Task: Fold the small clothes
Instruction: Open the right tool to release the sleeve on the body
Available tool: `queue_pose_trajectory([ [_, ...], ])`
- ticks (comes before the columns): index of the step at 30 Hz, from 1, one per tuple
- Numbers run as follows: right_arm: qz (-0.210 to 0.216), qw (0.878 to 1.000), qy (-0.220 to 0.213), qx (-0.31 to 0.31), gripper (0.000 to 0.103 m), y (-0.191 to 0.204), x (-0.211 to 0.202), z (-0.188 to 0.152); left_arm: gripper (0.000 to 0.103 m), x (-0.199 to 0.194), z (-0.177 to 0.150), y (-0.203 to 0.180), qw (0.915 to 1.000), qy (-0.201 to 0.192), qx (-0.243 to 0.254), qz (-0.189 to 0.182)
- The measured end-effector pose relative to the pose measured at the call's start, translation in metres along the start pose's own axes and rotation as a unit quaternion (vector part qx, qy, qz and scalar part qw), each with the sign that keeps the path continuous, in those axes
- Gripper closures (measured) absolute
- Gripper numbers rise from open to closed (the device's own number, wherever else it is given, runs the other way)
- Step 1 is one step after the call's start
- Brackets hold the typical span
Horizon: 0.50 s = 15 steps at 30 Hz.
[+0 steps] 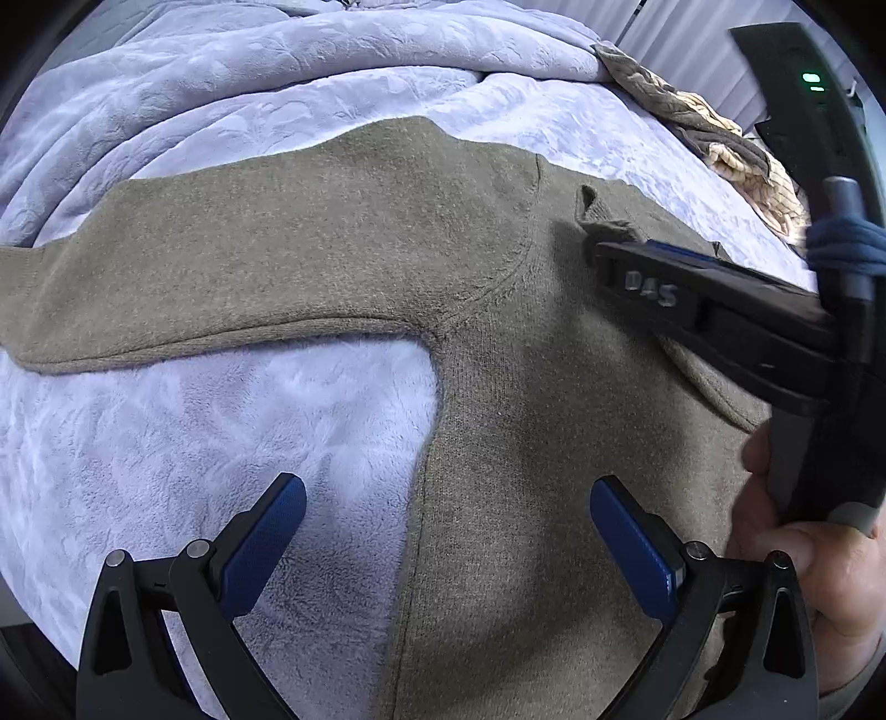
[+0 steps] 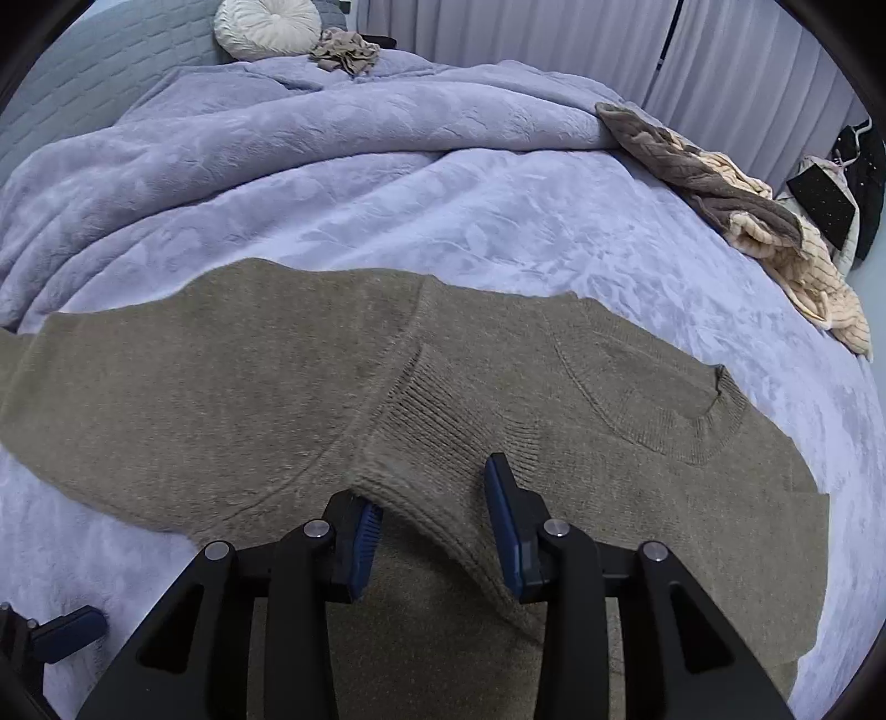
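place: likely bedroom | cues: bed blanket [image 2: 387, 183], pillow [image 2: 266, 25], curtains [image 2: 747, 72]

sweater [image 2: 277, 387]: I see olive-brown knit, ribbed at cuff and collar.
blanket [image 2: 387, 183]: pale lavender on my screen, with an embossed leafy pattern.
gripper pads [image 1: 266, 548]: blue, on black fingers.
heap of clothes [image 2: 764, 221]: I make out grey-brown and cream cable knit.
round cushion [image 2: 266, 25]: off-white, pleated.
curtain [image 2: 554, 39]: pale grey, I'd say.
headboard [image 2: 111, 72]: grey-blue, quilted.
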State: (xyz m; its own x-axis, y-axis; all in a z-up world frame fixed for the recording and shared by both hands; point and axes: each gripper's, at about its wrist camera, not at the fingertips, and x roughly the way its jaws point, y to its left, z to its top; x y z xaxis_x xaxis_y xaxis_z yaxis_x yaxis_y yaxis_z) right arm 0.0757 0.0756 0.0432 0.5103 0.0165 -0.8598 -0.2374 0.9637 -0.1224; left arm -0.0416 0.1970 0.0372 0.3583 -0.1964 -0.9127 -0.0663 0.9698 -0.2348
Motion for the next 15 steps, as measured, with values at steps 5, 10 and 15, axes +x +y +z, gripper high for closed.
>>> queue_pose_trajectory([
  [5, 0.004, 0.999, -0.034, 0.039, 0.056, -0.04, -0.034, -0.003, 0.0, -0.011, -0.002, 0.004, 1.0, -0.003, 0.006, 0.001],
  [10, -0.024, 0.992, -0.055, 0.111, 0.052, -0.116, -0.06, -0.017, 0.0, -0.005, 0.0, -0.012, 0.9998, -0.001, 0.018, 0.001],
  [15, -0.073, 0.982, -0.045, 0.167, 0.047, -0.179, -0.058, -0.033, 0.0, -0.003, -0.002, -0.018, 0.9996, 0.002, 0.028, 0.002],
])
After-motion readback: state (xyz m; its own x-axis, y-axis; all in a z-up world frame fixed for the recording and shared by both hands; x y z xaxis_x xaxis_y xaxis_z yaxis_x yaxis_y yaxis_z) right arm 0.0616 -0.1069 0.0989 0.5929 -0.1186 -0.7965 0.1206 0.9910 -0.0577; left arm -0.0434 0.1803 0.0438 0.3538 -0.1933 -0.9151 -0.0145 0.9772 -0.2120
